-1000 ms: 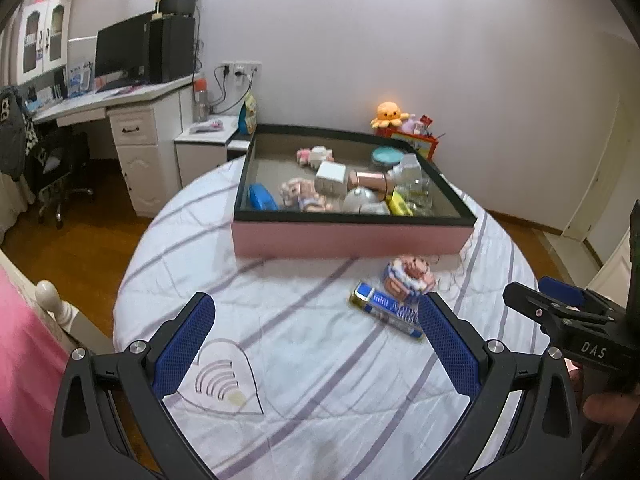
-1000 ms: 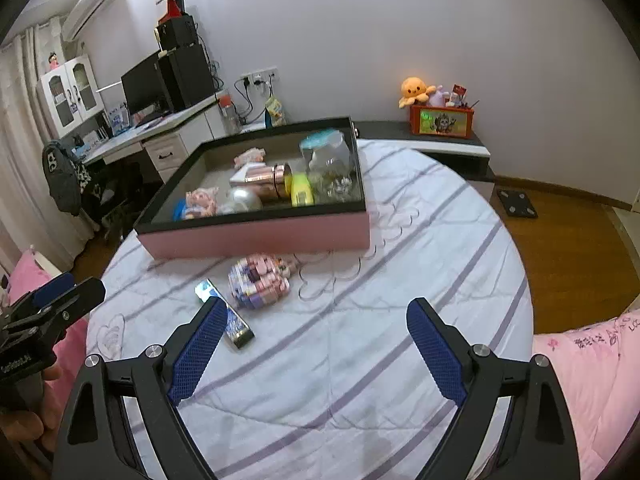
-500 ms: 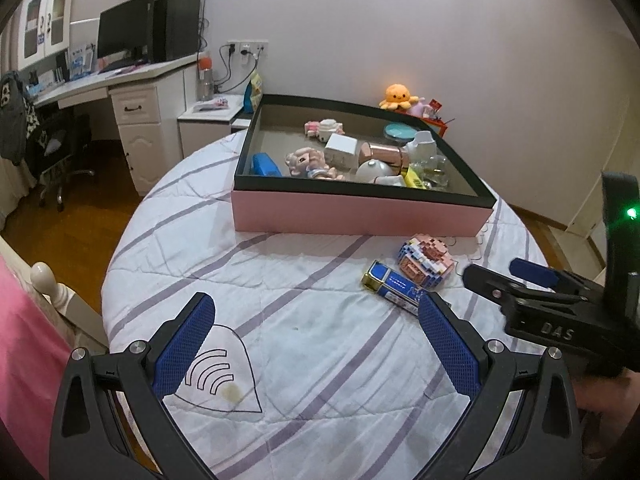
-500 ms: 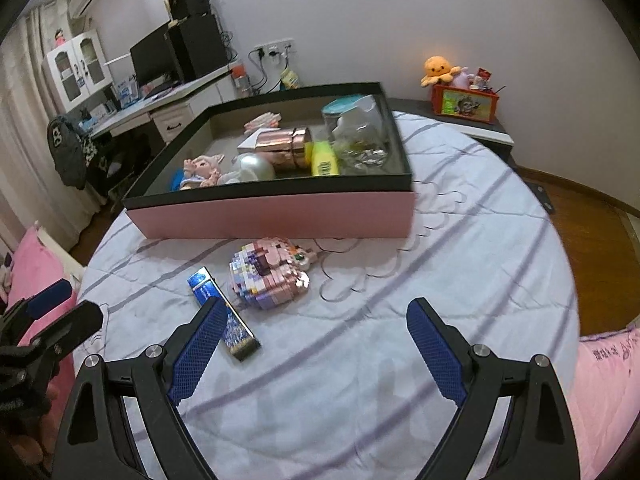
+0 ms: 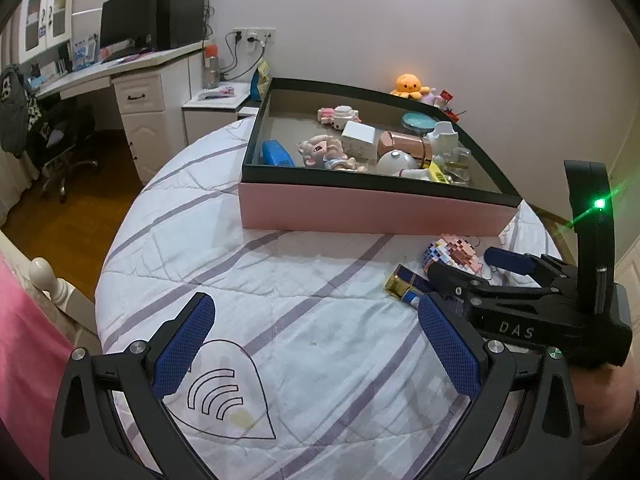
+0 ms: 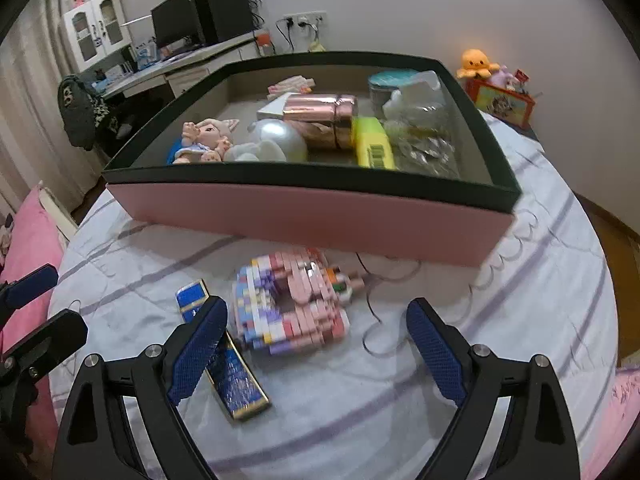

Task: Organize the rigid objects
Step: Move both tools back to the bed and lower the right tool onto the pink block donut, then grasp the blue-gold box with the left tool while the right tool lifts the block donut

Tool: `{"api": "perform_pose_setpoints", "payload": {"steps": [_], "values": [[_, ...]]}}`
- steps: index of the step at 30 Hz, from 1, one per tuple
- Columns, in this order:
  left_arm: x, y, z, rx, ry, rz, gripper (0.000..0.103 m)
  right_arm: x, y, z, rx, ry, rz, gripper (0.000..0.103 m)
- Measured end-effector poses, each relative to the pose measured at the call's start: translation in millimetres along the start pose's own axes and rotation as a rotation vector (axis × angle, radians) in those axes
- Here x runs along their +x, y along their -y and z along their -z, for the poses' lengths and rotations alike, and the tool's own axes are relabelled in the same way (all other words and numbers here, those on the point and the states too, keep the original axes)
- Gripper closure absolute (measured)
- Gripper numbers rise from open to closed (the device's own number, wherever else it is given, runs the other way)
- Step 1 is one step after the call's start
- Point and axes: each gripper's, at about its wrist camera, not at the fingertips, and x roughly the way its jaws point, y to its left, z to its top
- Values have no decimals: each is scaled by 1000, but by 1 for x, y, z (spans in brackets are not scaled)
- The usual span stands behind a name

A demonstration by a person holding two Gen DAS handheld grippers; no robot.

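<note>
A pink and purple block figure (image 6: 294,300) lies on the white striped cloth, in front of the pink box (image 6: 304,216). A flat blue and gold box (image 6: 228,360) lies beside it on its left. My right gripper (image 6: 314,344) is open and empty, low over the cloth, its fingers either side of the block figure's near end. In the left wrist view the block figure (image 5: 452,250) and blue box (image 5: 404,286) sit partly behind the right gripper (image 5: 472,268). My left gripper (image 5: 316,344) is open and empty over bare cloth.
The pink box (image 5: 372,210) with a black rim holds a doll (image 6: 206,140), a rose-gold bottle (image 6: 324,114), a yellow item (image 6: 374,148), a white dome (image 6: 276,142) and several other things. A thin cord (image 6: 376,320) loops beside the block figure. A desk (image 5: 132,76) stands beyond the table.
My right gripper has moved forward and down to the block figure, which now lies between its open fingers. My left gripper has shifted slightly closer to the table. Nothing was grasped.
</note>
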Motion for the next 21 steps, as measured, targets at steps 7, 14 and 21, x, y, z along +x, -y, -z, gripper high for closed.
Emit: {"api": "perform_pose_setpoints", "payload": {"steps": [7, 14, 21], "values": [[9, 10, -1, 17, -19, 9, 0, -5, 8, 8, -28, 0, 28, 42], [14, 34, -1, 67, -27, 32, 0, -21, 28, 20, 19, 21, 55, 42], [30, 64, 0, 120, -60, 48, 0, -27, 50, 23, 61, 28, 75, 42]]}}
